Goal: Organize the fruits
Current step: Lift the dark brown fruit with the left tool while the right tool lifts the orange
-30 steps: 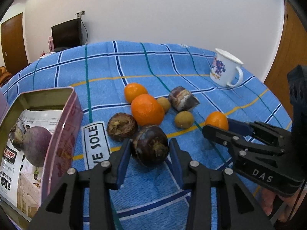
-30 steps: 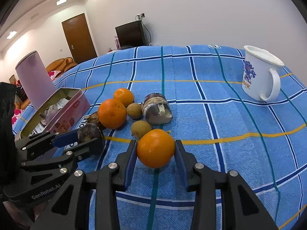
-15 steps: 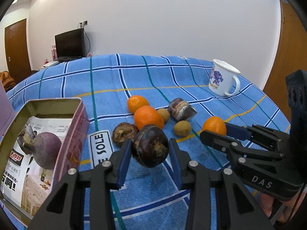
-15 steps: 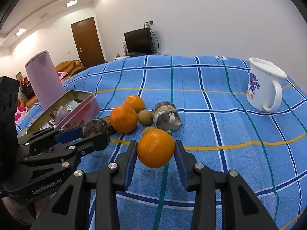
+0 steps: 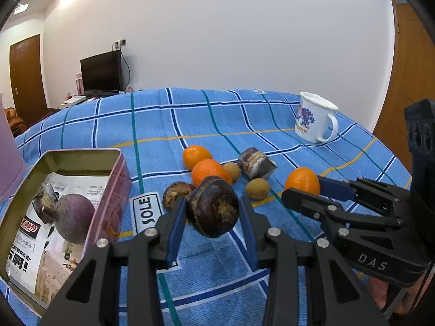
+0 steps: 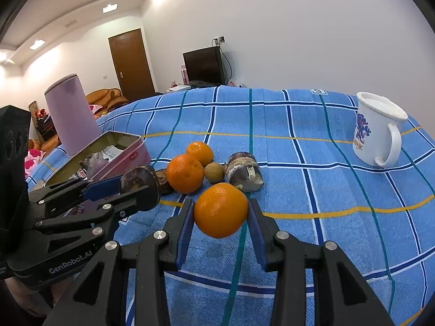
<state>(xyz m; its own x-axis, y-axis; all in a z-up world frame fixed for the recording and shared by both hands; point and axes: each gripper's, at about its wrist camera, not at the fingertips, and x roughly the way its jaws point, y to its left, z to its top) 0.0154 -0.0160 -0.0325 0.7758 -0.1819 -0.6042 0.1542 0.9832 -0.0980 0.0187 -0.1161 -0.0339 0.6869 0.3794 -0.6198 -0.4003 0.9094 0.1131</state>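
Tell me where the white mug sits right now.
The white mug stands upright at the far right of the blue checked cloth in both views, well apart from the fruit cluster, handle facing right.

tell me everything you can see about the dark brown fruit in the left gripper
The dark brown fruit is roundish, with a glossy, chestnut-dark skin and a rough tan patch at one end. It is clamped between the blue pads of the left gripper, one on each side, and held above the blue checked cloth, apart from the fruits lying there.
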